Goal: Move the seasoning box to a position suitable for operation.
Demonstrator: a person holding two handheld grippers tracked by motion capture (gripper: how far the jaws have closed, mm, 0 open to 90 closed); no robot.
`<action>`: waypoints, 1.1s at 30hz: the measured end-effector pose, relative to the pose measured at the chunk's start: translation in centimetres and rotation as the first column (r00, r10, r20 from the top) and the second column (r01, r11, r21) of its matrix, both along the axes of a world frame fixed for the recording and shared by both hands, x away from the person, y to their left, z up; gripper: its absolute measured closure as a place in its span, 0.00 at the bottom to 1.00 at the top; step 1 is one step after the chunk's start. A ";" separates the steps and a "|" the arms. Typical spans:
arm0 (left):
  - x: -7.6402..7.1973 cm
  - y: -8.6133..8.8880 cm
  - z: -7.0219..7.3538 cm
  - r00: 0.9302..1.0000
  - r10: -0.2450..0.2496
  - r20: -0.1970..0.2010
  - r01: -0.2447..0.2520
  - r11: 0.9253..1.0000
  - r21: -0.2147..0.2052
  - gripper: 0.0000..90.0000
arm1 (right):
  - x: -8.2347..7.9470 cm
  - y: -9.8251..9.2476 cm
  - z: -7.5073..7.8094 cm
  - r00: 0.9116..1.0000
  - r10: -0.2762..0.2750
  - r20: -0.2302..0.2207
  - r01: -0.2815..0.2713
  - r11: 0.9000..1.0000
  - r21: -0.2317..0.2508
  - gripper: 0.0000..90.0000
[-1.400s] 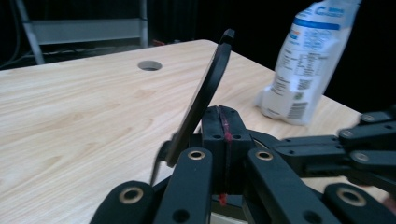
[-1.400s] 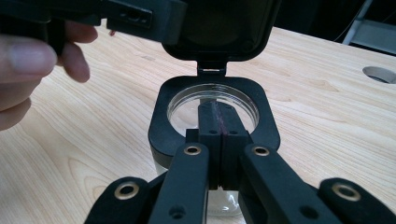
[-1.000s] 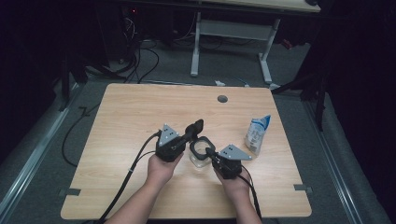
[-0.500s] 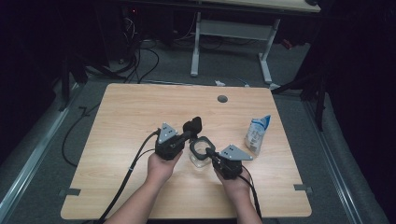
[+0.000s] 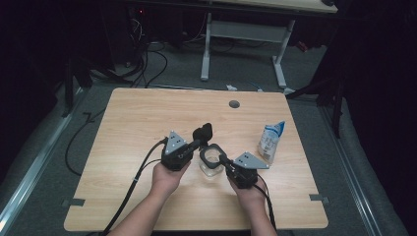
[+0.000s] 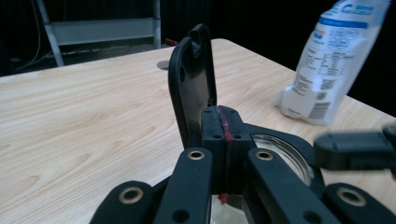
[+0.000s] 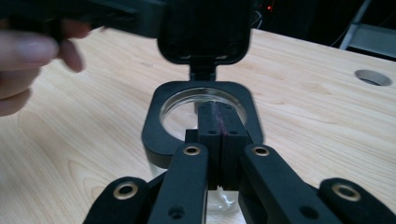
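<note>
Swung further upright since a second ago: hinged black lid [image 5: 203, 132] of clear glass jar [image 5: 210, 167] at mid-table beside snack pouch [image 5: 271, 141]. Left gripper [image 5: 197, 142] and right gripper [image 5: 222, 160] both pressed together, right nipping black collar [image 7: 201, 116]. Likely rigid, slick, breakable; best gripped by collar.

hinged black lid [image 5: 203, 132] of the glass jar [image 5: 210, 162] swung up further from its earlier tilt, now near upright, left gripper [image 5: 195, 143] raised slightly with it
</note>
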State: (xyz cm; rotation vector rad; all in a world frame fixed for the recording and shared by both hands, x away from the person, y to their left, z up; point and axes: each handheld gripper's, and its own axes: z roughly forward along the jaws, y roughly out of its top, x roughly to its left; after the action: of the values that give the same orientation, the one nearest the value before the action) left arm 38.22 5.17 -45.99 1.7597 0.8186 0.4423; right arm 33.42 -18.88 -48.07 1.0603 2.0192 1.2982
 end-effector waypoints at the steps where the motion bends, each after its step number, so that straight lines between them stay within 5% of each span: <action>1: -0.2 0.3 0.0 1.000 -0.003 0.000 0.003 1.000 0.005 1.00 | -0.1 -0.2 0.1 1.000 -0.009 0.004 0.009 1.000 0.003 0.98; 12: -2.2 3.8 -2.5 0.999 -0.047 -0.027 0.050 0.993 0.107 0.93 | -1.1 -2.3 -0.1 0.997 -0.078 -0.004 0.078 0.997 -0.001 0.89; 15: -2.8 5.5 -3.9 0.998 -0.037 -0.047 0.043 0.987 0.153 0.90 | -1.3 -3.1 -0.4 0.994 -0.106 -0.013 0.106 0.994 -0.005 0.87; 21: -3.3 8.3 -4.8 0.998 -0.009 -0.068 0.021 0.985 0.172 0.78 | -1.7 -4.5 -1.0 0.987 -0.160 -0.029 0.160 0.987 -0.009 0.83; 24: -3.6 9.9 -5.4 0.996 0.017 -0.089 0.000 0.983 0.183 0.63 | -2.2 -5.4 -1.5 0.975 -0.218 -0.033 0.217 0.976 -0.022 0.77; 29: -3.8 10.8 -5.9 0.996 0.025 -0.090 -0.008 0.982 0.188 0.57 | -2.6 -6.2 -1.9 0.958 -0.282 -0.042 0.280 0.959 -0.043 0.73; 33: -3.9 11.4 -6.0 0.997 0.011 -0.082 0.005 0.982 0.190 0.55 | -3.5 -7.3 -2.9 0.936 -0.347 -0.067 0.344 0.938 -0.045 0.68</action>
State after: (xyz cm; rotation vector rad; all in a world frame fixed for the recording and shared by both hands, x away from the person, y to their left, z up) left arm 34.29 16.61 -51.94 1.9650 0.8601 0.4650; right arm 29.90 -26.16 -50.98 1.3929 1.7931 1.0513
